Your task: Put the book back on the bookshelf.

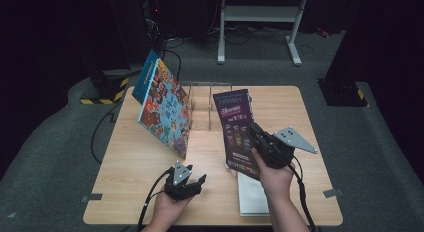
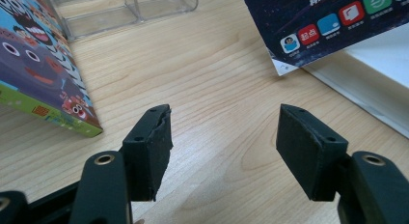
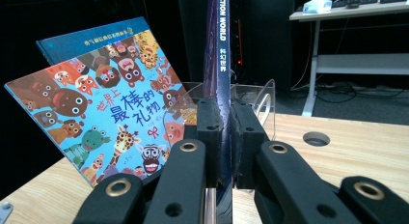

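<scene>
Right hand-held gripper (image 3: 221,137) pinching purple book (image 1: 237,127); left (image 2: 224,142) spread; picture book (image 1: 165,107) beside rack (image 1: 202,99)

Left gripper (image 1: 192,183) rests low, jaws apart; right gripper (image 1: 256,133) raised, jaws clamped tight.

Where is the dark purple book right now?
In the high view the dark purple book stands upright right of the table's middle, clamped in the right claw, beside the clear rack and above a white book.
</scene>
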### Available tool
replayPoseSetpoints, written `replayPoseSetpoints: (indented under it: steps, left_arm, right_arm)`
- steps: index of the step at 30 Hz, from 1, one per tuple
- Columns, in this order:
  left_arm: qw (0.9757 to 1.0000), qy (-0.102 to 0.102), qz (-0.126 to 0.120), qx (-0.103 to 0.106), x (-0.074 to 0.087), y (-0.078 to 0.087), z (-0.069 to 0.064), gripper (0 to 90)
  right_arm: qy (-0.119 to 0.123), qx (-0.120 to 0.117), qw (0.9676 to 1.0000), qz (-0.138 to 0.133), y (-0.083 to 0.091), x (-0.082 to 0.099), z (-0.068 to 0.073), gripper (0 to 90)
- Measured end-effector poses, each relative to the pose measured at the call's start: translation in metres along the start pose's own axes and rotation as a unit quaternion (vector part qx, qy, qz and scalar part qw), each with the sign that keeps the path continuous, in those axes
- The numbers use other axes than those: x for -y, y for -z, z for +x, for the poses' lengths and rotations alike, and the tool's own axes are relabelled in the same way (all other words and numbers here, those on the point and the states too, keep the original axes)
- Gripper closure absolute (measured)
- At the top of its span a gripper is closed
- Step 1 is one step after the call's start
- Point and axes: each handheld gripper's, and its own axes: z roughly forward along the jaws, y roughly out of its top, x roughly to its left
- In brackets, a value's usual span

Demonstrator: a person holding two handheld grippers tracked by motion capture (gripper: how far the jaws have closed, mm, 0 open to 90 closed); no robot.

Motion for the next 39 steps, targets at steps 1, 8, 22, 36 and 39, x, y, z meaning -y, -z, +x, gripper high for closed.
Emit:
replayPoseSetpoints:
  steps: [1,8,22,36,39]
  left_arm:
    - [1.0000,-0.002,-0.004,0.003,-0.002,0.001,0.001,37.3]
    - [0.9982,-0.004,-0.051,0.031,-0.037,0.017,-0.006,35.4]
    - [0.9875,0.010,-0.140,0.071,-0.136,0.029,-0.024,28.3]
    - [0.9819,0.036,-0.169,0.078,-0.184,0.020,-0.046,16.8]
    - [0.9823,0.042,-0.165,0.078,-0.188,0.016,-0.047,16.6]
  right_arm:
    - [0.000,0.000,1.0000,-0.001,0.001,0.001,0.000,84.8]
    - [0.020,0.010,0.9996,-0.016,0.009,0.015,0.009,84.8]
    - [0.031,0.018,0.9989,-0.030,0.021,0.027,0.014,84.7]
    - [0.064,0.016,0.9972,-0.033,0.023,0.037,0.030,84.7]
    - [0.065,0.015,0.9972,-0.034,0.024,0.037,0.031,84.7]
